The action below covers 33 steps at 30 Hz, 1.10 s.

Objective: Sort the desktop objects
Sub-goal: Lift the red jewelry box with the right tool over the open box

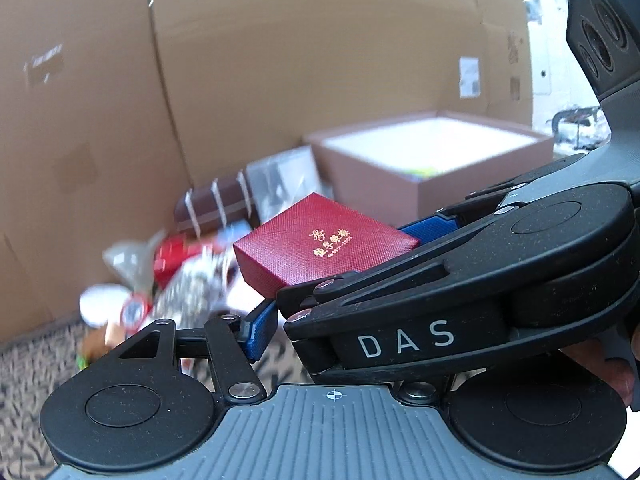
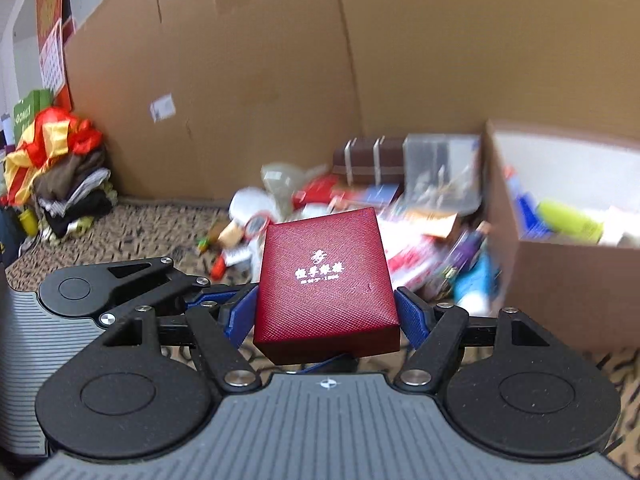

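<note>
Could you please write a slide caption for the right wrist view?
Right tongs grip a red gift box above desktop clutter, beside an open cardboard box.

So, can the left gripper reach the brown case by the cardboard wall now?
Probably not directly. The right gripper, shut on the red box, crosses in front of the left gripper, and clutter lies before the brown case.
</note>
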Motion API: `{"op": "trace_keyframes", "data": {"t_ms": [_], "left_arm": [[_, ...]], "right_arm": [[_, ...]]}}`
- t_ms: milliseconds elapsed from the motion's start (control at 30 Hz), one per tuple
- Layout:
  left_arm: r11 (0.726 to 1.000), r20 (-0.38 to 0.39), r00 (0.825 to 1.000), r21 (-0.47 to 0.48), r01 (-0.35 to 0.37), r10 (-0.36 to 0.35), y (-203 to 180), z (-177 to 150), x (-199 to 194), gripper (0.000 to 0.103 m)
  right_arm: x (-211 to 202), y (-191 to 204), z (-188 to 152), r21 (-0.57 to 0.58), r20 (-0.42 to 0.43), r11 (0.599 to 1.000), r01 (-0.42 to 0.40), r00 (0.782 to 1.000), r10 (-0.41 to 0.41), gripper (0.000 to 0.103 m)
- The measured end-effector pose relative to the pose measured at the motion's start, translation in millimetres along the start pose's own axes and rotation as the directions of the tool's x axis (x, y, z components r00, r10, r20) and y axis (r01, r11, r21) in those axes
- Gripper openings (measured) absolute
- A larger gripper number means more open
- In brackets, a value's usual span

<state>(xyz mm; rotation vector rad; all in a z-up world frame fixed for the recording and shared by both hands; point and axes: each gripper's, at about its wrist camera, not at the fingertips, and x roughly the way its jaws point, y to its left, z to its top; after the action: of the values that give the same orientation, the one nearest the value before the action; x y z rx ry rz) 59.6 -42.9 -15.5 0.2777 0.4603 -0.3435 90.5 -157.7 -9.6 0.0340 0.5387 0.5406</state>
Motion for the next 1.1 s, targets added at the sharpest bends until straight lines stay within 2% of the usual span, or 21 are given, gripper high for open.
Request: {"op": "trace_keyframes", "data": {"t_ms": [300, 567, 900, 1100], "left_arm": [[0.996, 0.113, 0.993, 0.077, 0.034, -0.043, -32.0, 56.9, 12.7, 0.064], [0.988, 0.166, 0.979, 0.12, 0.101, -0.12, -60.7, 110.5, 49.5, 0.064], [0.977, 0.163, 0.965, 0.089, 0.192, -0.204, -92.0, 170.2, 124.4, 0.064], [0.966, 0.103, 0.961, 0.06, 0.251, -0.256, -112.6, 194.2, 176.5, 0.064]], "right_arm": [[-31.5, -44.7, 31.8, 0.004, 0.116, 0.997, 0.083, 0.99, -0.083, 0.077], [-41.9, -99.1, 65.1, 0.032, 0.17, 0.985, 0.171, 0.97, -0.174, 0.077], [-32.2, -177.1, 103.3, 0.066, 0.154, 0.965, 0.253, 0.953, -0.261, 0.077], [-22.4, -228.3, 110.3, 0.116, 0.104, 0.952, 0.284, 0.949, -0.296, 0.077]]}}
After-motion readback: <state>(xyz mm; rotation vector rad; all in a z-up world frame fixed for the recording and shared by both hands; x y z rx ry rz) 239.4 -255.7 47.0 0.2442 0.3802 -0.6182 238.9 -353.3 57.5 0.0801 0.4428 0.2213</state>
